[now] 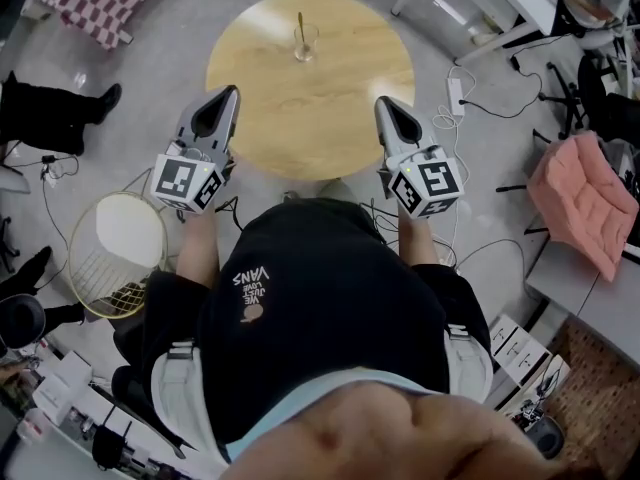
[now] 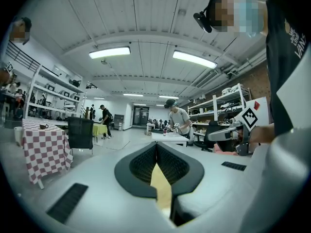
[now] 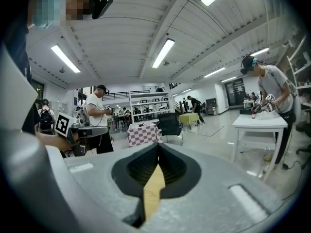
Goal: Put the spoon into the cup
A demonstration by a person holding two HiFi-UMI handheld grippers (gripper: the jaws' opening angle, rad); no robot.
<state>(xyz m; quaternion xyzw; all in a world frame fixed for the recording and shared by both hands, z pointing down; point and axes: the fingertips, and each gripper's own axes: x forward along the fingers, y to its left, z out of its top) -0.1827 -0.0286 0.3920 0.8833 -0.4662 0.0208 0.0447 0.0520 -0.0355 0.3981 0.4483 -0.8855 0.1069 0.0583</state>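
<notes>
Tongs both closed, nothing btwn jaws. Upright spoon (image 1: 300,22) sits in glass cup (image 1: 305,44) at far side of round table (image 1: 310,118). Left gripper (image 1: 232,92) over table's near-left edge, right gripper (image 1: 382,102) near-right. Wire basket (image 1: 90,268) on floor left of table.

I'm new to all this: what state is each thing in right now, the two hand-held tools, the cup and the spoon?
Left gripper: jaws shut, nothing between them, held at the table's near edge.
Right gripper: jaws shut, nothing between them, held at the table's near edge.
Cup: upright on the far side of the table, with the spoon in it.
Spoon: standing in the cup, handle up.
</notes>
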